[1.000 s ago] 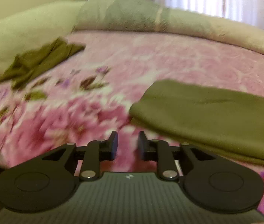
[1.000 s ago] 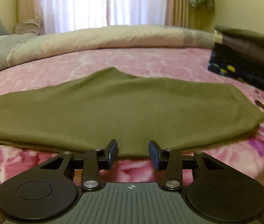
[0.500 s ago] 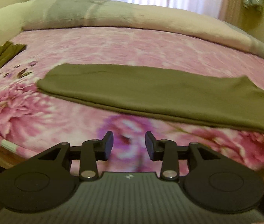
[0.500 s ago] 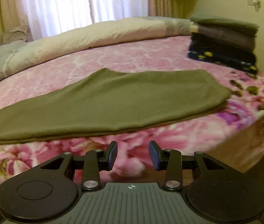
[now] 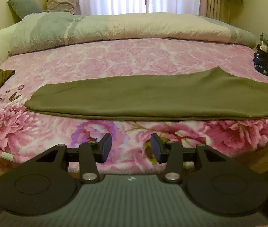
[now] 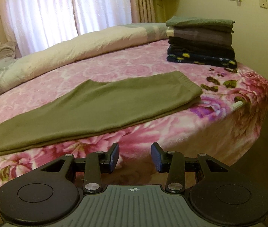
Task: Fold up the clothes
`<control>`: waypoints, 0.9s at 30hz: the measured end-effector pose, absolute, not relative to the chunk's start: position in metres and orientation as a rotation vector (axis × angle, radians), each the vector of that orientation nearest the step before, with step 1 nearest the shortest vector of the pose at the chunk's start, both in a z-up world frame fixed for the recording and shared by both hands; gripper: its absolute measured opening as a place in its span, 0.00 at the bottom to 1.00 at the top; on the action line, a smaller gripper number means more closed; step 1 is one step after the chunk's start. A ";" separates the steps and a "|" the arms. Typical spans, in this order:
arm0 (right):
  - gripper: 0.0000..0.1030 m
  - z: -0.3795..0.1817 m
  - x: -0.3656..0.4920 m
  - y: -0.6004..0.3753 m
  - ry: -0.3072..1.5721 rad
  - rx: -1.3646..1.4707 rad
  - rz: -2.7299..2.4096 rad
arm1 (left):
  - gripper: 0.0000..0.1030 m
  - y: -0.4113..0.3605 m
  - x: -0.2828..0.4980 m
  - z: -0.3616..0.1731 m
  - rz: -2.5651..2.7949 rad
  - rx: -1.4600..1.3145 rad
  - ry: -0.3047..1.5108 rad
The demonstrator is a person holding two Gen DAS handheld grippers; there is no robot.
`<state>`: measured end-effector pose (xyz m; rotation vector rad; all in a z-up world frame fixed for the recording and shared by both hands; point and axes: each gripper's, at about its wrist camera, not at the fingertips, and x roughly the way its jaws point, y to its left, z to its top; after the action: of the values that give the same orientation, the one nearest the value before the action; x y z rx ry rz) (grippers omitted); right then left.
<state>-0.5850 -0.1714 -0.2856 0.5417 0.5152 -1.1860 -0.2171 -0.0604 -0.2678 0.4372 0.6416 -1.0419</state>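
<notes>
Olive trousers, halved lengthwise, lie flat near the bed's front edge, so with the left gripper opening empty and the right gripper parted, empty, each should pinch both layers at one end.

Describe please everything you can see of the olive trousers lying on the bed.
The olive trousers look like soft knit cloth, folded lengthwise so one leg lies on the other. They lie flat across the pink flowered blanket, near its front edge, with the elastic waistband toward the stack of folded clothes. Neither gripper touches them.
</notes>
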 end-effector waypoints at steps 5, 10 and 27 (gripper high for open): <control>0.40 -0.278 -0.585 -0.158 0.495 0.529 -1.175 | 0.41 -0.047 -0.223 -0.260 -1.049 0.429 0.623; 0.40 -0.270 -0.587 -0.146 0.480 0.516 -1.169 | 0.41 -0.035 -0.228 -0.253 -1.054 0.419 0.603; 0.40 -0.250 -0.579 -0.105 0.478 0.440 -1.112 | 0.43 -0.005 -0.238 -0.243 -1.093 0.393 0.581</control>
<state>-0.5793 -0.1046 -0.2498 0.4404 0.4784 -1.1115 -0.2378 -0.0053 -0.2433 0.3932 0.5814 -1.0928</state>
